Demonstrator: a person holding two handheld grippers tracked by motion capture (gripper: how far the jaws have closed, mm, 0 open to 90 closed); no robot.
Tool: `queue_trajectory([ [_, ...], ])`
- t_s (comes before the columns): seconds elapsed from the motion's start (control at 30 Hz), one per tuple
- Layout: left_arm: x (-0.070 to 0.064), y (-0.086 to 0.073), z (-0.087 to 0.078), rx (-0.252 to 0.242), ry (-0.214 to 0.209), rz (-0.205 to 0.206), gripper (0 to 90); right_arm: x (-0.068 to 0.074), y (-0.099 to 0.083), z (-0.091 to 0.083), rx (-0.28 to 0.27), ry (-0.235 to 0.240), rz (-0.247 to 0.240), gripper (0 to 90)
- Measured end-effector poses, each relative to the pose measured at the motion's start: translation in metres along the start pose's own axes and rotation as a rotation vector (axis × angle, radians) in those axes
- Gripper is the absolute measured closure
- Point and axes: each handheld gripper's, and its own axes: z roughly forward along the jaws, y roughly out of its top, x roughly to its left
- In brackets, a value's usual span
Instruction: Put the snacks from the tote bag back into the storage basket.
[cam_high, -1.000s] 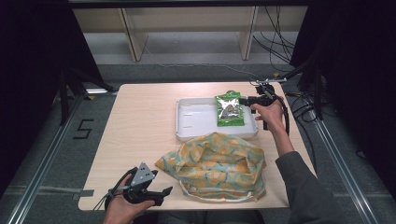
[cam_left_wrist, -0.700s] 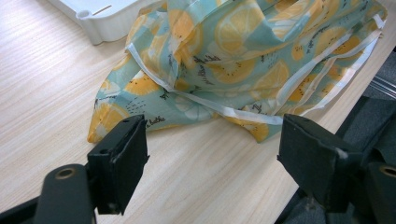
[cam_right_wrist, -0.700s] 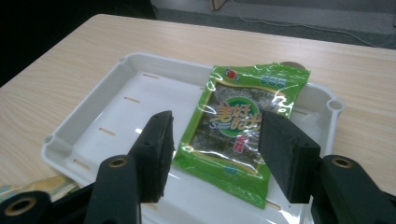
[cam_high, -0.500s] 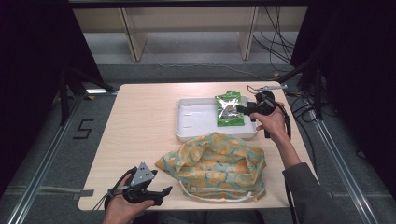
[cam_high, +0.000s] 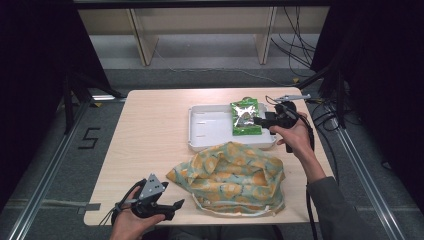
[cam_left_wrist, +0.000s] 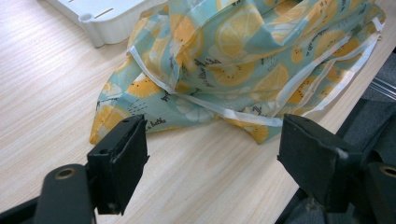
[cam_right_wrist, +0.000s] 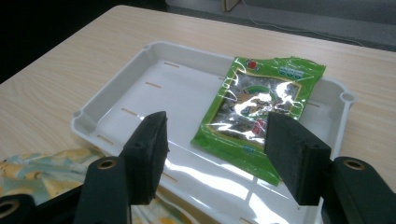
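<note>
High view: right gripper (cam_high: 261, 120) is hovering at the right end of the white tray (cam_high: 210, 136), jaws pointing left toward the green snack packet (cam_high: 245, 116). The packet is lying flat in the tray's right half, top edge leaning on the far rim. Right gripper view is showing the jaws spread wide, nothing between them, packet (cam_right_wrist: 259, 110) sitting just beyond the tips, tray (cam_right_wrist: 140, 88) otherwise bare.

Left gripper (cam_high: 172, 205) is sitting low at the near-left edge of the surface (cam_high: 150, 125), held in the person's left hand (cam_high: 127, 225). Left gripper view: jaws are gaping open, gripping nothing, aimed at the lemon-print cloth bag (cam_left_wrist: 243, 60). The bag (cam_high: 232, 177) is lying crumpled on the surface just in front of the tray, its white-trimmed edge nearest the jaws but not touching them. A tray corner (cam_left_wrist: 100, 18) is showing beyond the bag.
</note>
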Motion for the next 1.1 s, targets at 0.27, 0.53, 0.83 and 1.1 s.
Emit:
queue_trajectory([
  [0.27,-0.001,0.000,-0.001,0.003,0.006,0.001,23.3,0.006,-0.015,-0.012,0.009,0.017,-0.011,39.5],
  [0.53,-0.001,0.000,0.000,-0.005,0.003,0.001,23.3,0.013,-0.028,-0.022,0.022,0.027,-0.048,37.4],
  [0.83,0.000,0.000,0.000,0.004,0.007,0.015,23.3,0.024,-0.043,-0.034,0.015,0.028,-0.019,36.8],
  [1.1,-0.002,0.000,0.000,-0.009,0.001,-0.005,23.3,0.027,-0.055,-0.045,0.009,0.029,-0.040,36.6],
])
